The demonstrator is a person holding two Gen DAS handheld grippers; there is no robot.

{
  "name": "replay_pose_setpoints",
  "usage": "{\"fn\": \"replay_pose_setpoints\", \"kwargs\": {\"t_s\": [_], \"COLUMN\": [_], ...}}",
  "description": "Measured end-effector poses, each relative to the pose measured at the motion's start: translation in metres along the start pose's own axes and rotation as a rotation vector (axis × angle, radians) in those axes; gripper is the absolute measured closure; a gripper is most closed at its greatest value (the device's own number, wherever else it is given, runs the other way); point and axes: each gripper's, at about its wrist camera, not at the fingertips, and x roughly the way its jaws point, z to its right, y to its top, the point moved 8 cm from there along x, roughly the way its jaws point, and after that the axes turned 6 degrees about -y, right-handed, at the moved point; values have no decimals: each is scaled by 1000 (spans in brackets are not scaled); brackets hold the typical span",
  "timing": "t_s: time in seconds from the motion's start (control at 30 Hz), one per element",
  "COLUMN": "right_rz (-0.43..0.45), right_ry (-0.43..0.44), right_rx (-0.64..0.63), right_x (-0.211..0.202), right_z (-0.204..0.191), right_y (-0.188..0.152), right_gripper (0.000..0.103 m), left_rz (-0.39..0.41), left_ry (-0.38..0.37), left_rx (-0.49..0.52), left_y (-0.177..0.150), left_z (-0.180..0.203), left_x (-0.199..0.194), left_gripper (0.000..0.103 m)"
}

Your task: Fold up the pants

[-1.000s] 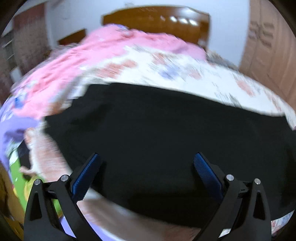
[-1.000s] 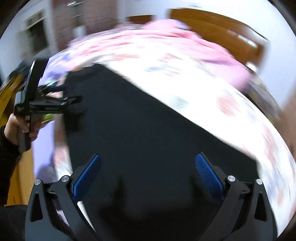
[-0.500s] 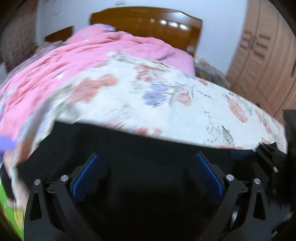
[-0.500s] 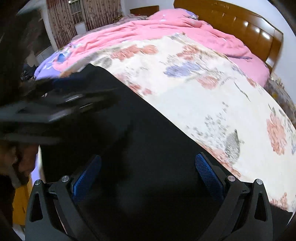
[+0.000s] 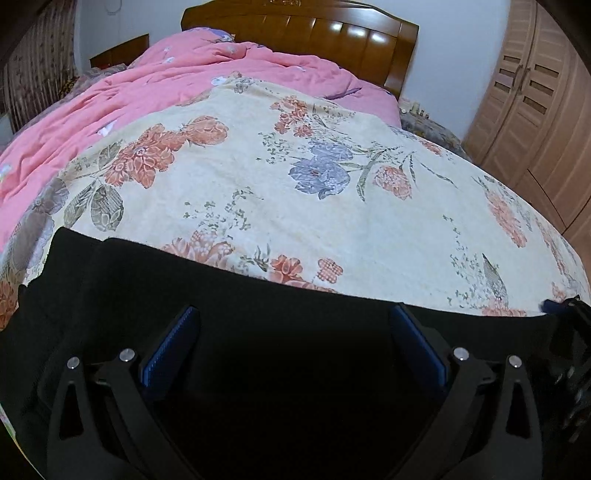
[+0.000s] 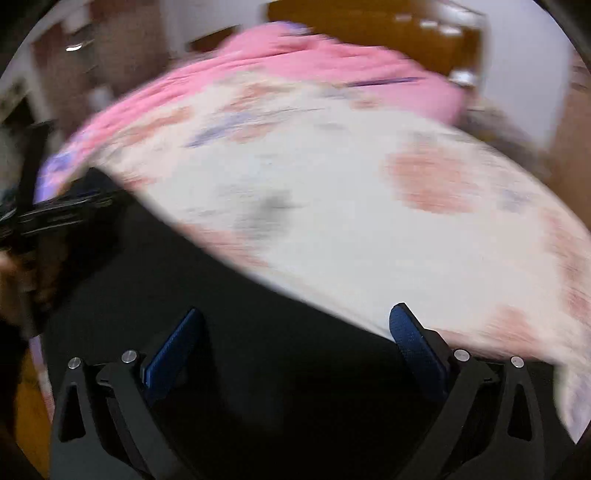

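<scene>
Black pants (image 5: 288, 332) lie flat across the near part of the bed, on a cream floral blanket (image 5: 295, 192). My left gripper (image 5: 295, 321) is open and empty, low over the pants near their far edge. My right gripper (image 6: 295, 325) is open and empty over the pants (image 6: 258, 350) too; its view is blurred by motion. The right gripper shows at the right edge of the left wrist view (image 5: 572, 332), and the left gripper at the left edge of the right wrist view (image 6: 62, 214).
A pink quilt (image 5: 147, 85) is bunched at the head of the bed under a wooden headboard (image 5: 314, 33). A wooden wardrobe (image 5: 535, 110) stands at the right. The bed's near edge lies just below the grippers.
Both grippers have moved forward and lower over the pants, so the far edge of the pants now sits close to the fingertips. Both have stayed open. The right one is swinging.
</scene>
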Motion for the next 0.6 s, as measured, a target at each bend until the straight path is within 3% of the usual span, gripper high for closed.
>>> {"fn": "replay_pose_setpoints", "kwargs": {"t_s": [0.13, 0.2, 0.27, 0.37, 0.47, 0.53, 0.6], "right_rz": [112, 102, 84, -13, -13, -32, -11], "right_ry": [-5, -101, -141, -168, -98, -246, -265], "right_rx": [38, 42, 78, 122, 236, 228, 241], "right_x": [-36, -48, -63, -57, -58, -67, -88], "right_z": [30, 53, 77, 104, 136, 163, 176], "right_y": [-5, -20, -43, -76, -93, -98, -106], "right_gripper": [5, 5, 5, 5, 5, 5, 5], "left_rz": [7, 8, 8, 5, 5, 4, 2], "left_ry": [-13, -11, -1, 8, 7, 14, 20], "left_rx": [-14, -18, -15, -9, -14, -12, -7], "left_y": [0, 0, 0, 0, 1, 1, 0], "left_z": [-2, -3, -3, -3, -4, -3, -3], "left_x": [-2, -2, -2, -1, -1, -1, -1], "left_gripper": [1, 1, 1, 1, 1, 1, 1]}}
